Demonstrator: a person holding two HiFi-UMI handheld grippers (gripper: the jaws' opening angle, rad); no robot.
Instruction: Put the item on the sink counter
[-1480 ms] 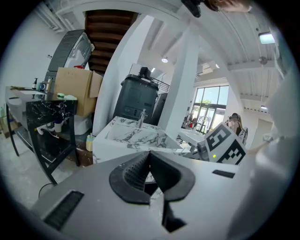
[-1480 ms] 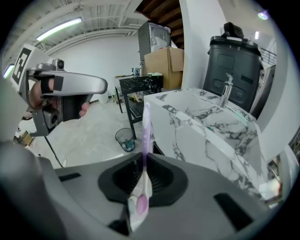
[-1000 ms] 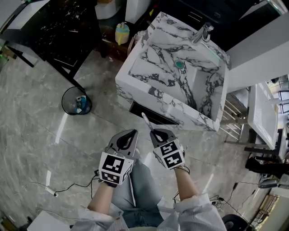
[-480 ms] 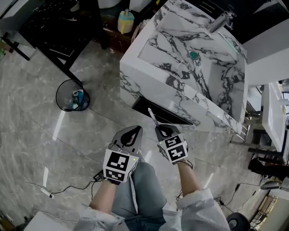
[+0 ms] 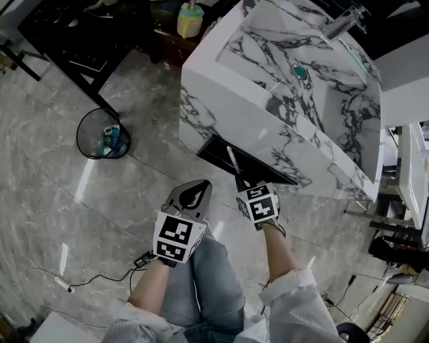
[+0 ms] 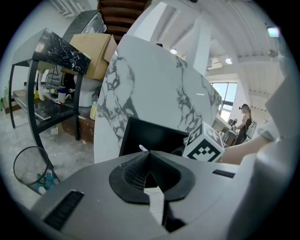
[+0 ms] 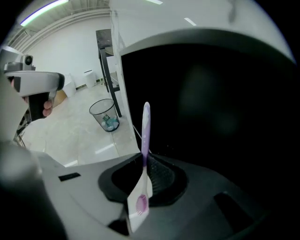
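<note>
My right gripper (image 5: 241, 182) (image 7: 144, 165) is shut on a white and purple toothbrush (image 7: 144, 140), whose handle sticks out ahead of the jaws (image 5: 232, 159) and whose bristle end lies back toward the camera. It hovers in front of the dark opening under the marble sink counter (image 5: 268, 127). The counter's basin holds a green drain (image 5: 299, 71), with a chrome tap (image 5: 343, 24) behind it. My left gripper (image 5: 193, 194) (image 6: 149, 161) is beside the right one, over the floor, with its jaws shut and nothing between them.
A black wire wastebasket (image 5: 102, 134) with rubbish stands on the grey tiled floor to the left. A black shelf unit (image 5: 74, 33) and a yellow bottle (image 5: 190, 19) are at the back left. A white cable (image 5: 64, 281) lies on the floor. A person stands far off at the right (image 6: 244, 122).
The head view has moved closer to the sink counter, which now fills more of the upper right. Both grippers have moved forward toward it, the right one still holding the toothbrush.
</note>
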